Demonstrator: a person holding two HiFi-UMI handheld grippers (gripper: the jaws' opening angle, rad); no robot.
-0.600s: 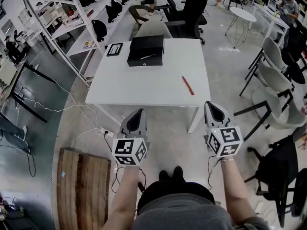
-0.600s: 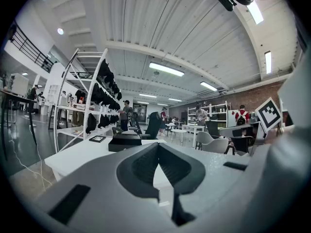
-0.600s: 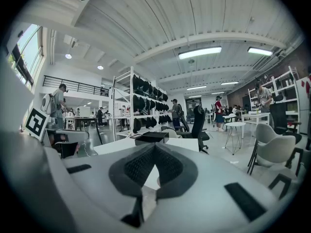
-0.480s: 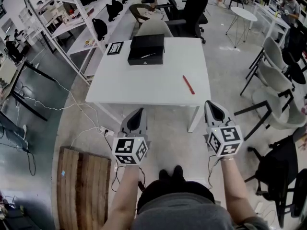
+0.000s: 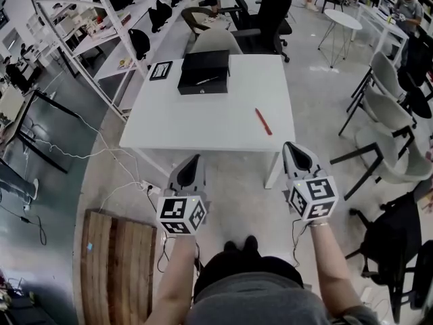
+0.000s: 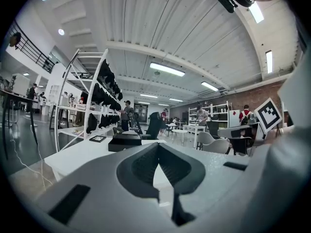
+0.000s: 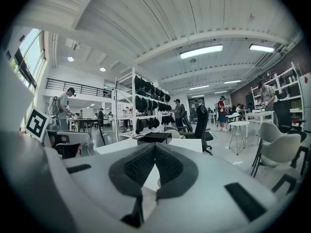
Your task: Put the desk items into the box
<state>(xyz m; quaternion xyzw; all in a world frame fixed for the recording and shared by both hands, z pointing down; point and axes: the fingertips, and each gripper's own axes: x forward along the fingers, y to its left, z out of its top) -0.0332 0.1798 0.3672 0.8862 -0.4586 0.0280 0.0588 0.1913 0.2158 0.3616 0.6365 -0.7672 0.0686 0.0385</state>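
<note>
A white table (image 5: 210,124) stands in front of the person. A black box (image 5: 203,72) sits at the far edge of the table, close to the far left corner. It looks open, with its lid laid back toward the far edge. A thin pale thing (image 5: 208,80) lies on the near half of the box; it is too small to tell what it is. A small flat black card with a white middle (image 5: 161,70) lies just beside the box, right in the far left corner.

A red pen (image 5: 264,121) lies by itself near the right edge of the table, well apart from the box. It is tilted, with one end pointing toward the near right corner.

The person holds both claws out in front, short of the near edge of the table and not over it. The left gripper (image 5: 195,158) is in front of the middle of the near edge. Its two jaws are pressed together and nothing is between them. The right gripper (image 5: 293,145) is just off the near right corner. Its jaws are together too, and they hold nothing. Both claws point at the table and touch nothing on it.

A pale chair (image 5: 215,40) is tucked in at the far edge, behind the box.
</note>
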